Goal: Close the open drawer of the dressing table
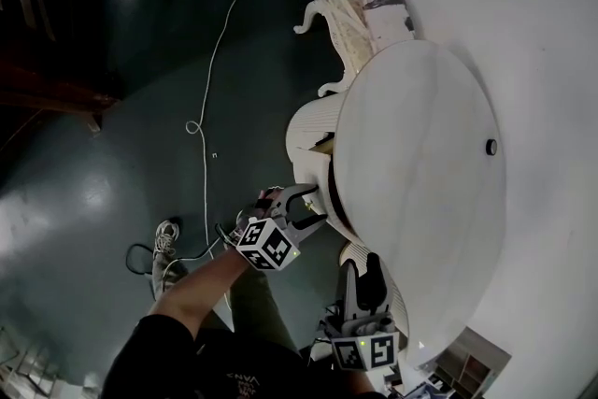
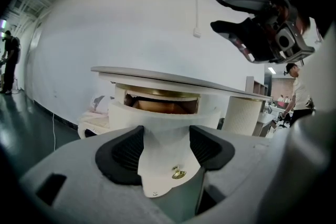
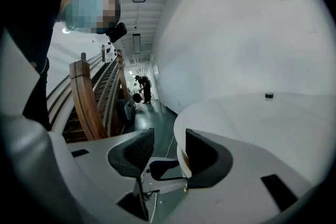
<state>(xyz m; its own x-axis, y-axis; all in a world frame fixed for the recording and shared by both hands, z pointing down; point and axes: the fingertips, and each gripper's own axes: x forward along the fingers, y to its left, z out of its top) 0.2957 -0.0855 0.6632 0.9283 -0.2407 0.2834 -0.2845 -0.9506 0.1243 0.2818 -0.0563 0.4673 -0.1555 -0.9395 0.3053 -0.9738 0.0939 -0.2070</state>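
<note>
Left gripper [image 1: 316, 204] is straddling the open drawer [image 2: 157, 115] front, jaws apart, for pushing; right gripper [image 3: 169, 140] is idling, jaws apart.

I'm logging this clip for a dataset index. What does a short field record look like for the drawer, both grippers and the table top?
drawer: open, wooden inside showing under the table top
drawer front: white, curved, with a brass knob low on it
left gripper: jaws apart, drawer front seen between them; contact cannot be told
right gripper: jaws apart, holding nothing, by the table's edge
table top: white, with a small black object on it
floor: dark, crossed by a white cable
</note>
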